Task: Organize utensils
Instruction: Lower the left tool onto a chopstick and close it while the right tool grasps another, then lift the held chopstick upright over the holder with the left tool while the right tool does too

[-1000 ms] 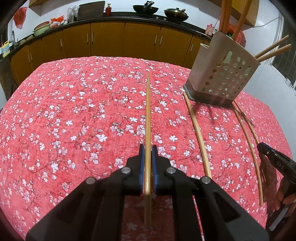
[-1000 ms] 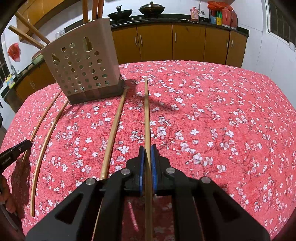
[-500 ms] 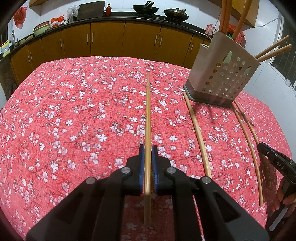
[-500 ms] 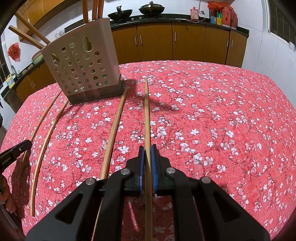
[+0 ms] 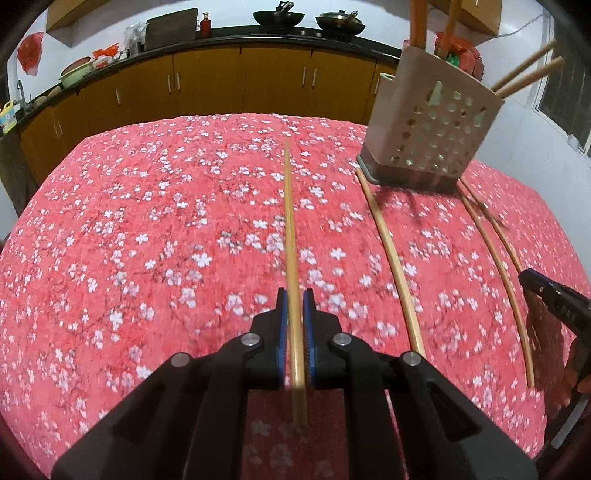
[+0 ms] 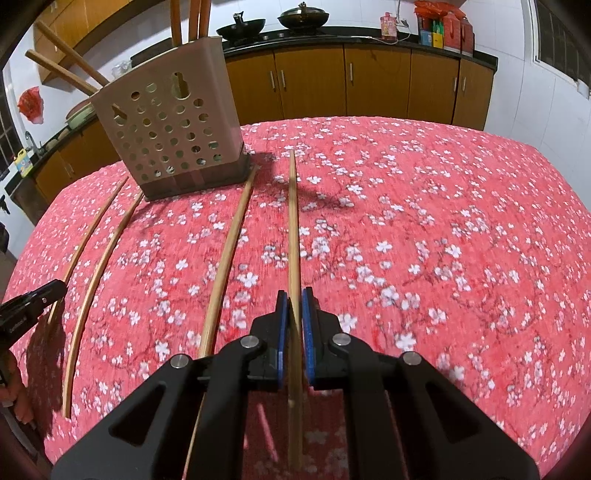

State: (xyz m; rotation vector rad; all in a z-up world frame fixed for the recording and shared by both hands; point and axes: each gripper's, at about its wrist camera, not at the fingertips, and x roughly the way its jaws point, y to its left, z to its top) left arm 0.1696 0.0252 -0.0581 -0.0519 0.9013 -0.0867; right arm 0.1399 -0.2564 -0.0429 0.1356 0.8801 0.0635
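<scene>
Left tongs (image 5: 294, 295) are pressed together on a chopstick (image 5: 290, 221), gripped near its back end, the long front part pointing out over the flowered tablecloth (image 5: 147, 221). To its right, three loose chopsticks (image 5: 391, 266) lie on the cloth, running toward the holder (image 5: 432, 122), which stands ahead between the two tools. It is a pale, perforated box on a dark base, and it already has contents: wooden handles (image 5: 419, 22) stand upright at one end, and two leaning sticks (image 5: 528, 70) poke out at the other. Furthest right, the right tongs (image 6: 294, 295) pinch a second chopstick (image 6: 293, 221) the same way.

I'd say each stick should be raised, tipped upright and lowered into a free gap. The grip must stay firm so the thin wood doesn't swivel, and the light-looking holder shouldn't be nudged.
</scene>
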